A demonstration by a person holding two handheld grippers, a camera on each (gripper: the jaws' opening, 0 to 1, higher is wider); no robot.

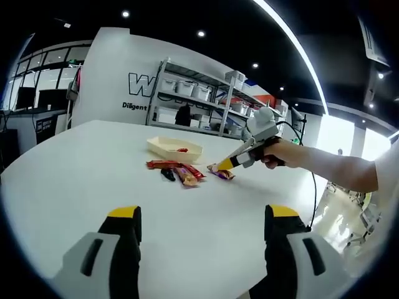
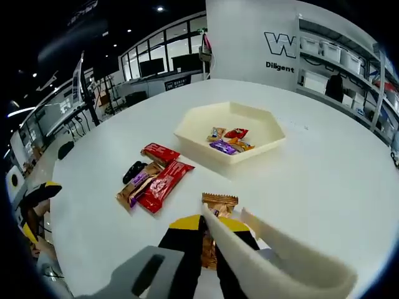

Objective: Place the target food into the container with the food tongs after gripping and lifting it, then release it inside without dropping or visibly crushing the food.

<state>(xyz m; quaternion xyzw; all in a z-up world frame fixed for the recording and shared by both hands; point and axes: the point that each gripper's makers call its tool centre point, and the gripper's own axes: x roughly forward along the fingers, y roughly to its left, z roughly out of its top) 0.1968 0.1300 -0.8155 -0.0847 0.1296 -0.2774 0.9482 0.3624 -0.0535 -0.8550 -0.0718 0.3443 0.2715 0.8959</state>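
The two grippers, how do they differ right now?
The right gripper carries cream food tongs and is closed on them, with a gold-wrapped snack at the tips; the left gripper holds nothing, its jaws spread wide. The right gripper works down at the snacks by the tray; the left gripper sits back over bare table. Both have yellow-tipped black jaws.

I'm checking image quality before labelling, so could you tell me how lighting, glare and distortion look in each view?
Left gripper view: strong fisheye bends the white table edge; ceiling lights glare and a window at the right is blown out; the snack packets are small but fairly sharp. Right gripper view: even light, soft shadows, a sharp cream tray, and the near tongs look slightly soft.
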